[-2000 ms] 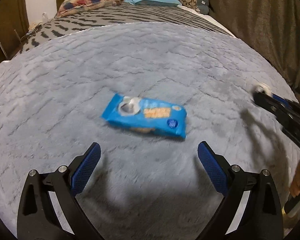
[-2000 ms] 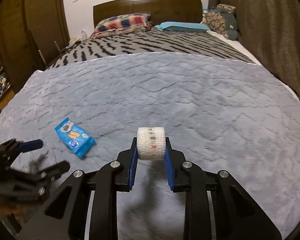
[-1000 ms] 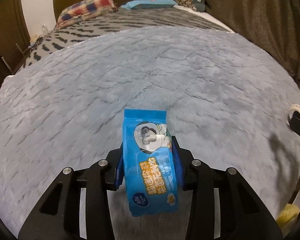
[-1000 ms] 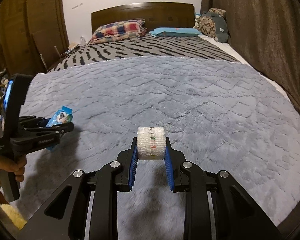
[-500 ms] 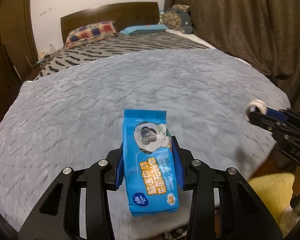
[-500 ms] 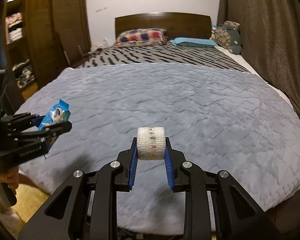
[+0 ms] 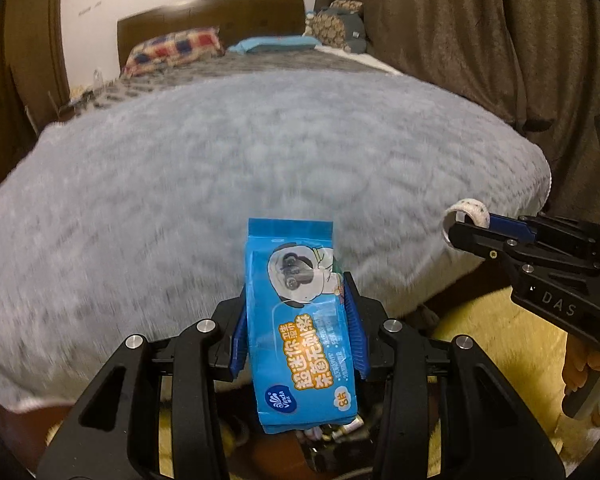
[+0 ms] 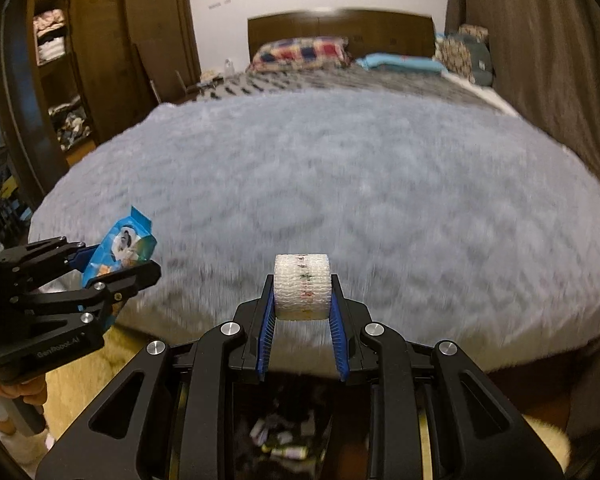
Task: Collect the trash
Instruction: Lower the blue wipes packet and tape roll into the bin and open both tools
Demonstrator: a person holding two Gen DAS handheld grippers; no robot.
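Two items are being carried clear of the bed's [image 8: 380, 184] foot edge. The left gripper [image 7: 298, 334] is clamping a blue wipes packet [image 7: 302, 320] across its narrow sides at mid-length; the packet is probably light, soft and slick, so a mid-body hold is advisable. The right gripper [image 8: 302, 322] is squeezing a white gauze roll [image 8: 302, 286] by its flat ends; it is probably light and compressible. Below both grippers, a dark bin [image 8: 284, 436] is sitting on the floor, already containing small scraps, too blurred to identify.
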